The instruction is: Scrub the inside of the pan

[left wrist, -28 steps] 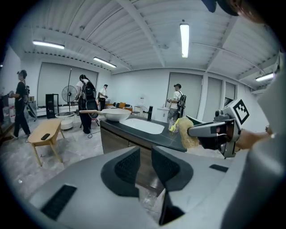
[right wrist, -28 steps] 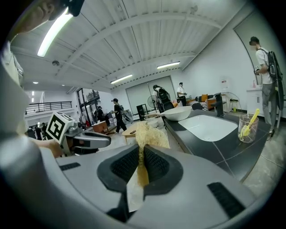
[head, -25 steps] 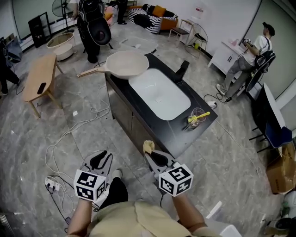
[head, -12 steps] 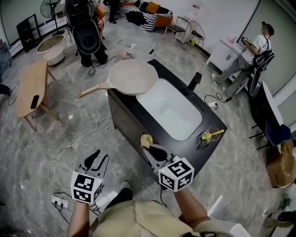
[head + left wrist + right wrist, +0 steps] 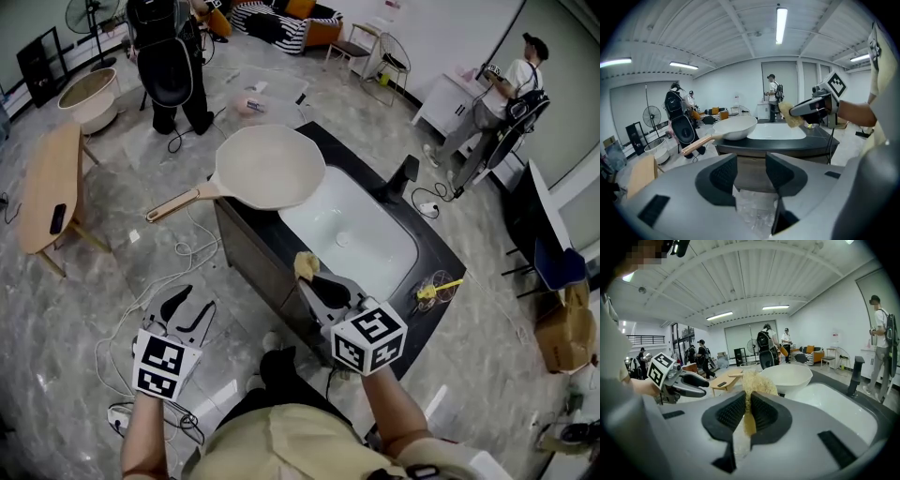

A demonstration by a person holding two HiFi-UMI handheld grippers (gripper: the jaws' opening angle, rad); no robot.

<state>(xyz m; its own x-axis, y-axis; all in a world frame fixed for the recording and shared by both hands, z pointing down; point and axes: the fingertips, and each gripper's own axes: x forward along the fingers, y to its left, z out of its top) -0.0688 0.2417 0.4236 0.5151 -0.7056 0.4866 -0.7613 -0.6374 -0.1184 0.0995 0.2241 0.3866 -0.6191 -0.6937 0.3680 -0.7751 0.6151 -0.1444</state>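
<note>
Open studio: freestanding sink counter (image 5: 251, 251), sofa (image 5: 322, 34)

One pan (image 5: 269, 166), one scrubber (image 5: 304, 264), one sink (image 5: 366, 248).

The yellow sponge (image 5: 302, 263) is half hidden inside the right tool (image 5: 311, 279). At the sink's (image 5: 352, 239) four o'clock, a yellow-handled item (image 5: 439, 288) is too small to identify.

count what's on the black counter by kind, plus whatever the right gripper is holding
pan: 1
sink basin: 1
faucet: 1
yellow utensil: 1
wire holder under it: 1
scrub pad, in the right gripper: 1
total: 6
</note>
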